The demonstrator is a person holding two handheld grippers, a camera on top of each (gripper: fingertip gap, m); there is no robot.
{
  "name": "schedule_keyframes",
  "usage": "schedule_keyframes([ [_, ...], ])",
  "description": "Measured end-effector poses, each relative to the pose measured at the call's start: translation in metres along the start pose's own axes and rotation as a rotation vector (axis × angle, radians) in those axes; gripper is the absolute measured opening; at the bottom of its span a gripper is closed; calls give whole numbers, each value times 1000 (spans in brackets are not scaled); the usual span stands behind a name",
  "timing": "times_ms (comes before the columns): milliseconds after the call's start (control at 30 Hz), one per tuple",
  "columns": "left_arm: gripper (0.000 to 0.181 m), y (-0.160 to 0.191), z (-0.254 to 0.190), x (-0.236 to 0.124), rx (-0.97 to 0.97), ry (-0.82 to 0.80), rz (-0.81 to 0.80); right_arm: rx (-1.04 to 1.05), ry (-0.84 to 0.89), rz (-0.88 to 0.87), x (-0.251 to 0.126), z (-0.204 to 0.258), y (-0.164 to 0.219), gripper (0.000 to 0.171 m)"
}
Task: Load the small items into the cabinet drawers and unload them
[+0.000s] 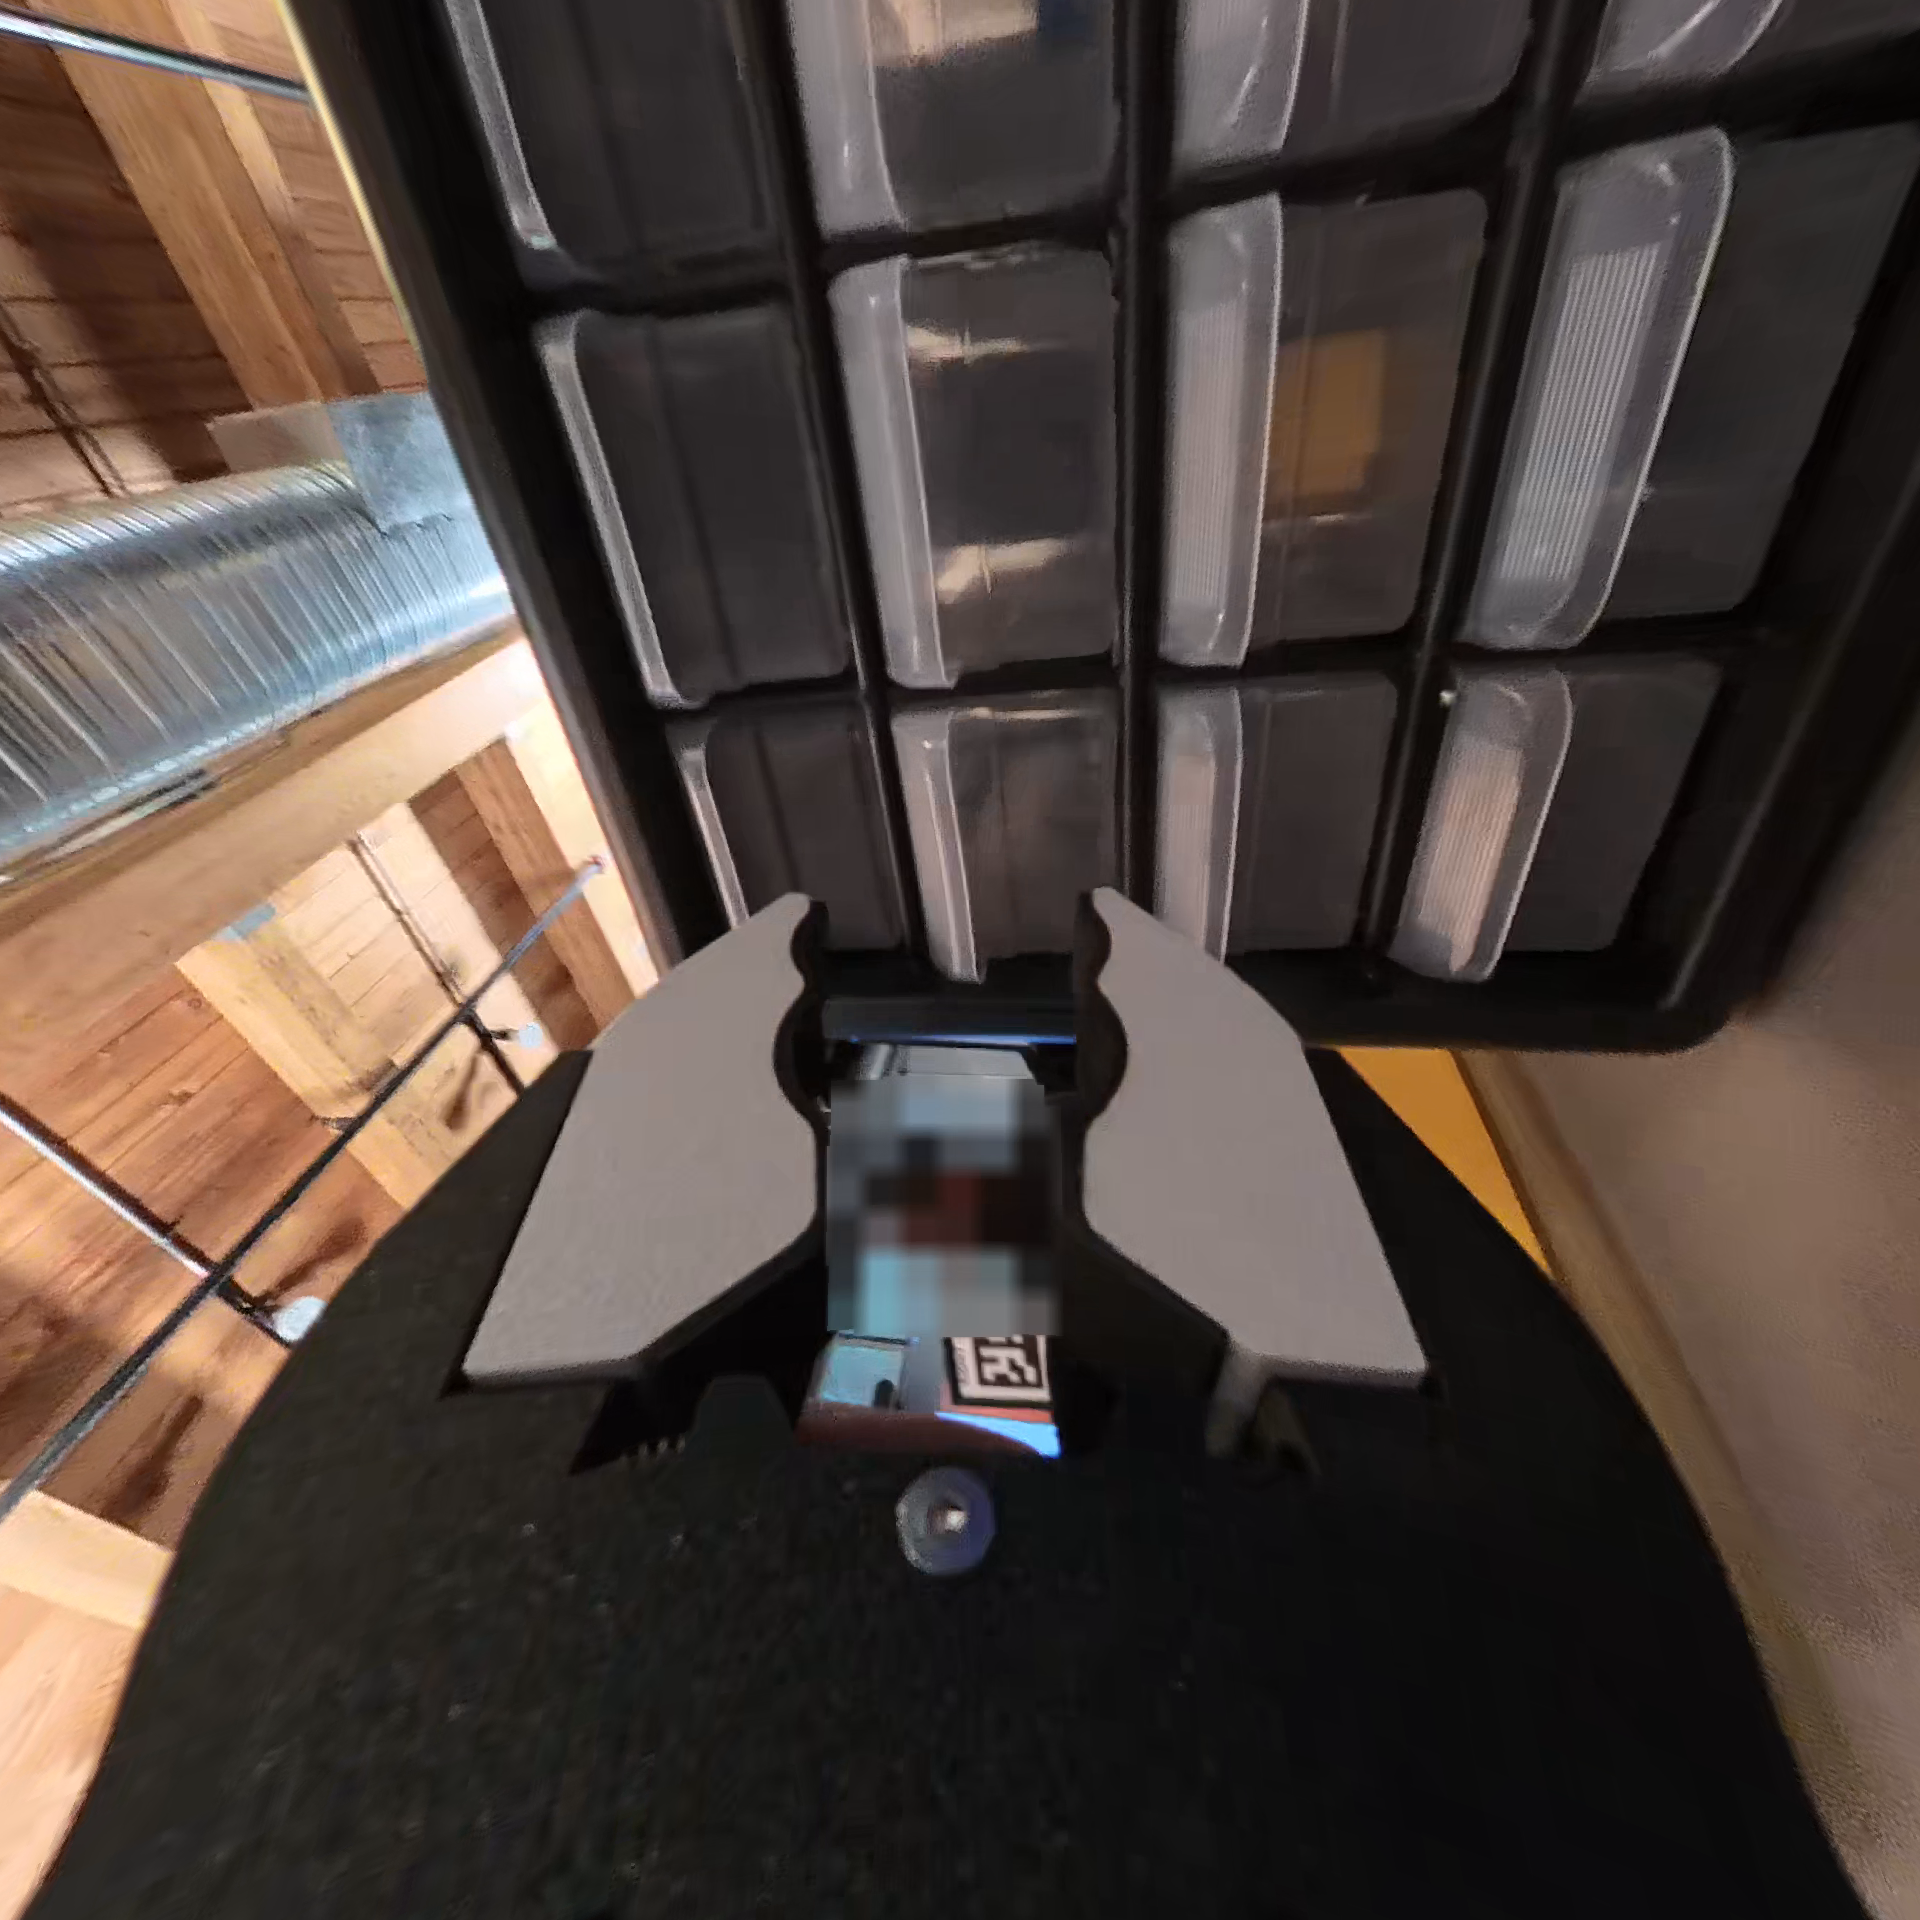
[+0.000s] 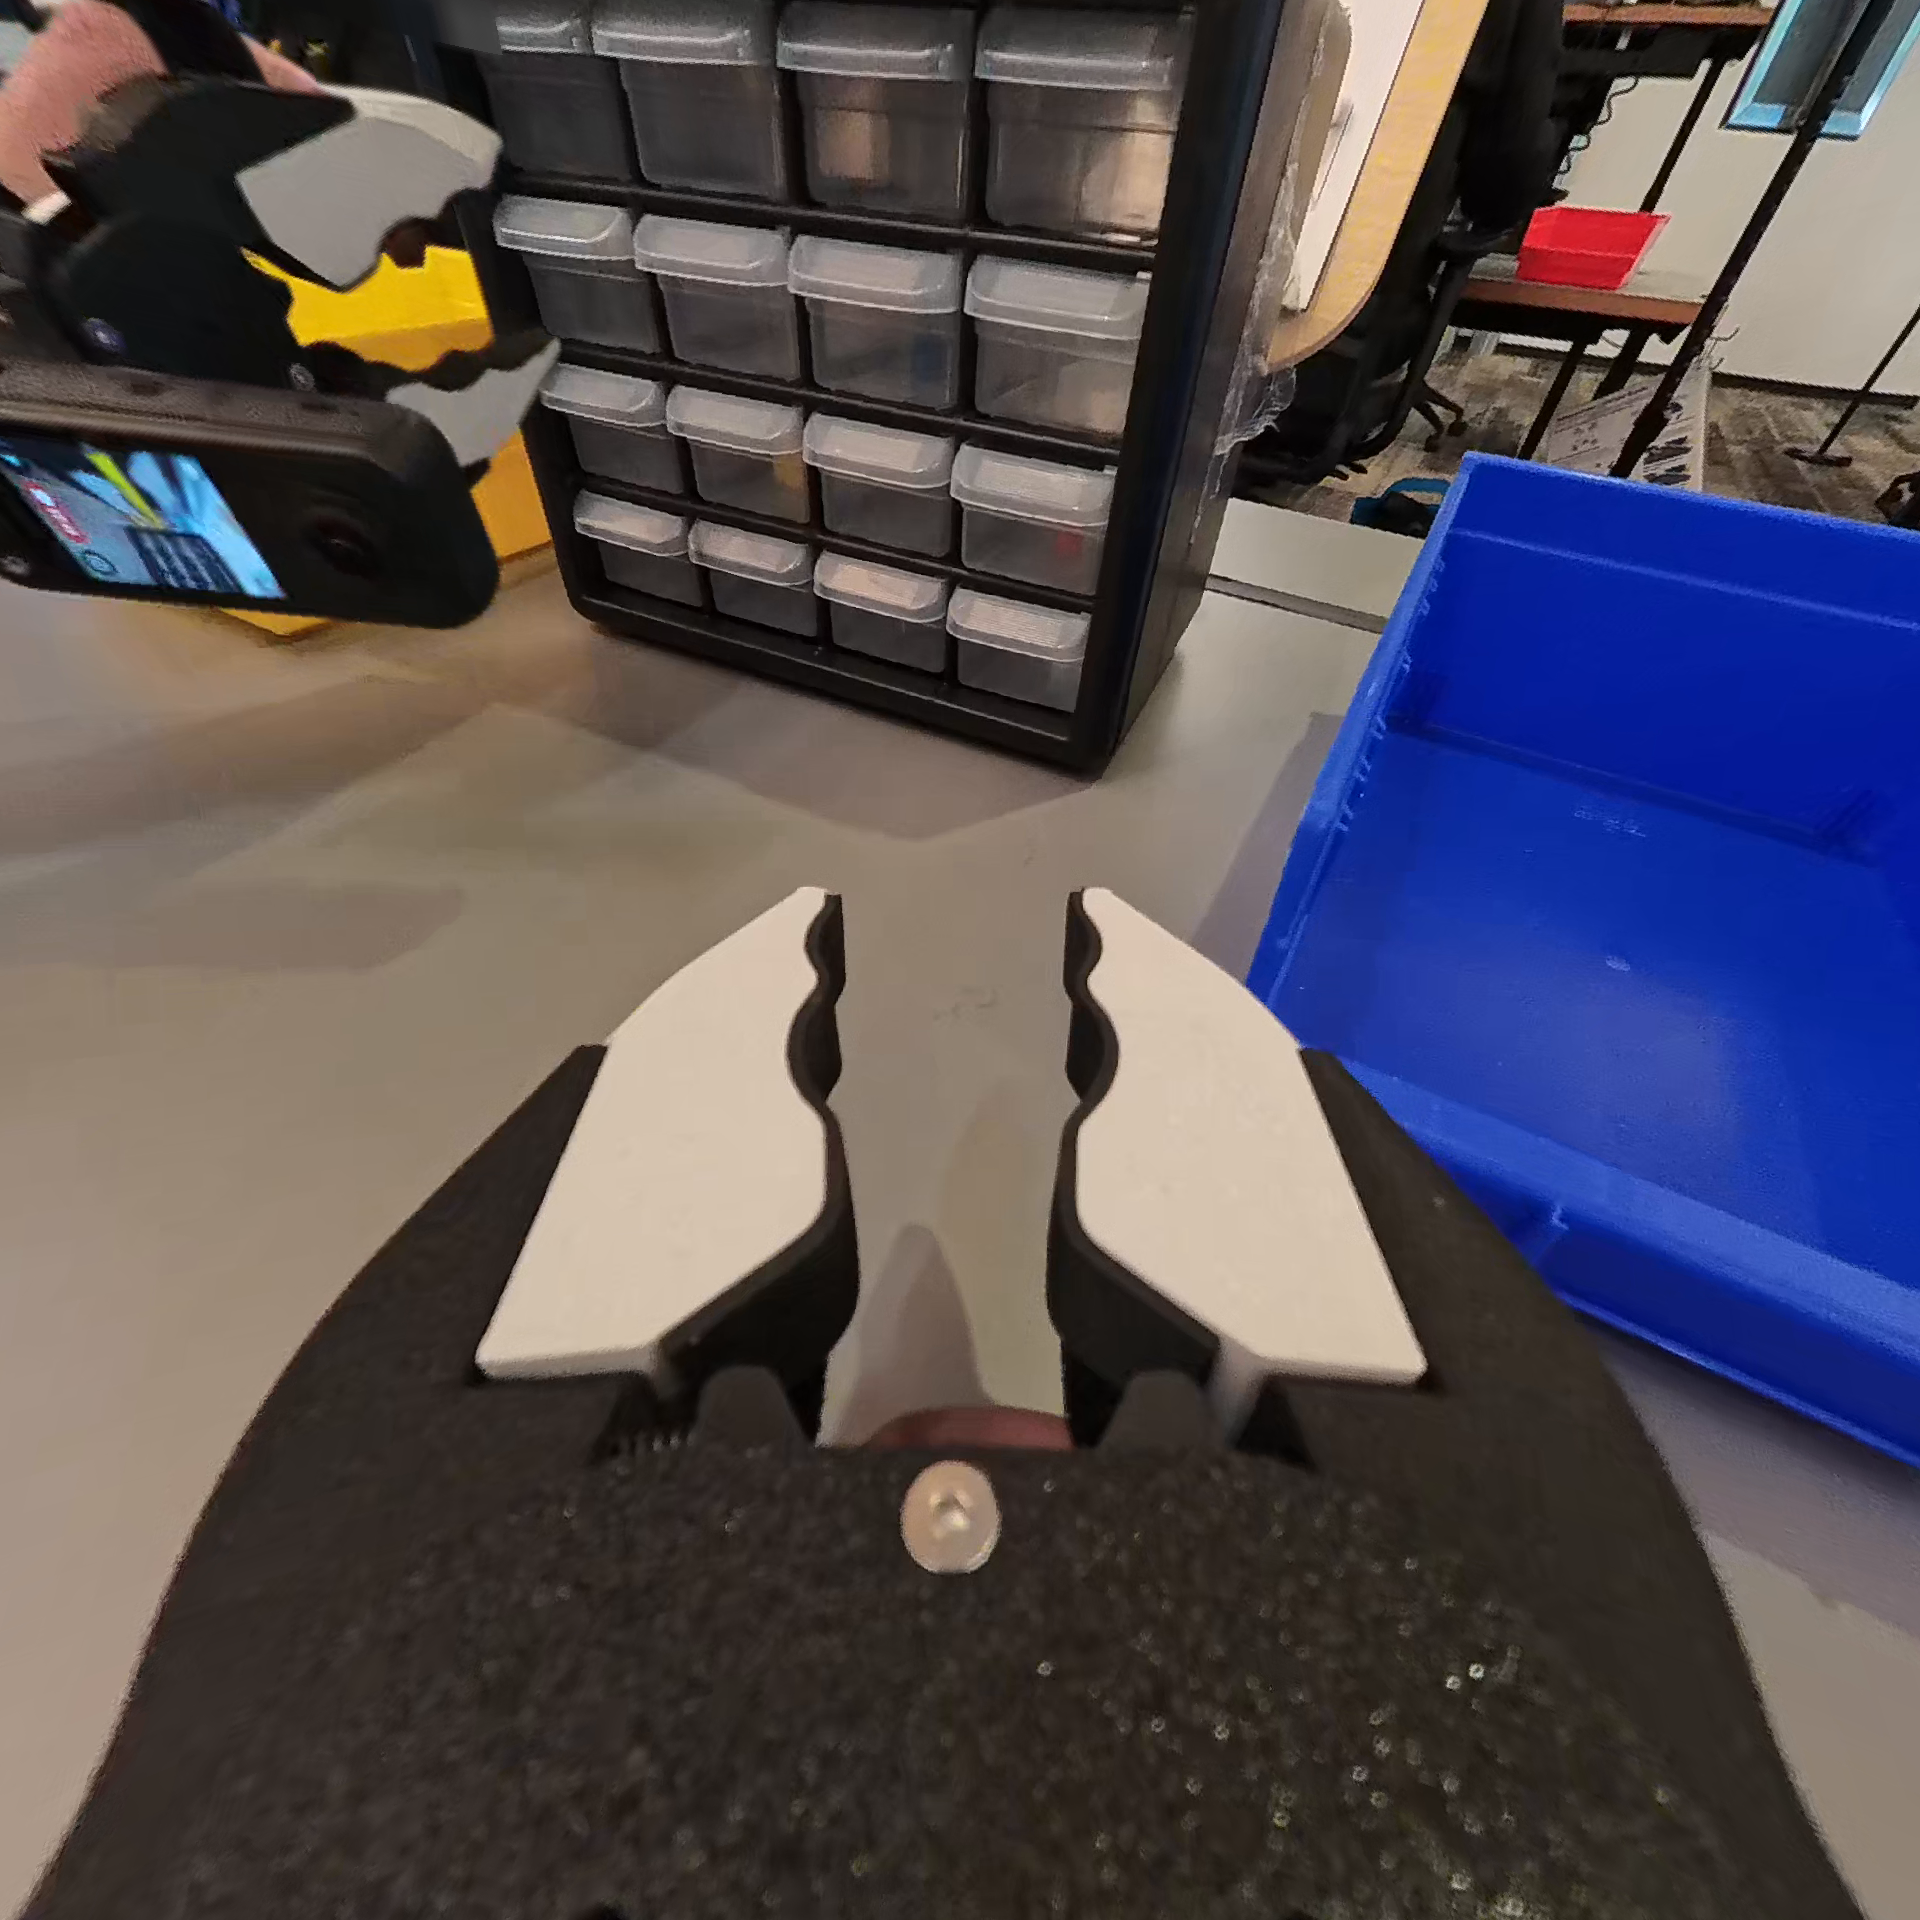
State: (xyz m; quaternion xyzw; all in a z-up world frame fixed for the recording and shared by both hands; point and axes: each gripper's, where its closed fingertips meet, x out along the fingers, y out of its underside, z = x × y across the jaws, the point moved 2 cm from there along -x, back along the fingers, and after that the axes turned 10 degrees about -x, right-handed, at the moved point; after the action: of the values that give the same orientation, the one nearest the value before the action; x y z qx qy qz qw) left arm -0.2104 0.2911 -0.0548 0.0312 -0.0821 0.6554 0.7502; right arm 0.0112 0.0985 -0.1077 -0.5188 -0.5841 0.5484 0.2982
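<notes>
Right wrist view shows the right claw [image 2: 951, 914] spread and empty above the desk [image 2: 312, 935], well short of the cabinet [image 2: 862, 364]; the left claw [image 2: 457, 312], also spread, faces its closed drawers, probably to open one.

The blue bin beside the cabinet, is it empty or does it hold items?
As far as visible, empty: the blue bin shows only its bare blue floor and walls in the right wrist view. Its far right part is cut off, so that cannot be told.
</notes>
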Motion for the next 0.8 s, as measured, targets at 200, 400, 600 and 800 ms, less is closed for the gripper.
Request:
schedule_keyframes([
  [200, 14, -9, -2, 10, 20, -78, -27, 8, -13, 5, 2, 2, 0, 40],
  [400, 5, -11, -1, 12, -39, -92, -28, 3, -14, 6, 2, 2, 0, 40],
  [600, 5, -14, 2, -14, -110, -66, -43, 7, -17, 9, 1, 3, 1, 40],
  [800, 22, -21, 7, -34, -303, 23, -56, -5, -13, 15, 1, 6, 1, 40],
])
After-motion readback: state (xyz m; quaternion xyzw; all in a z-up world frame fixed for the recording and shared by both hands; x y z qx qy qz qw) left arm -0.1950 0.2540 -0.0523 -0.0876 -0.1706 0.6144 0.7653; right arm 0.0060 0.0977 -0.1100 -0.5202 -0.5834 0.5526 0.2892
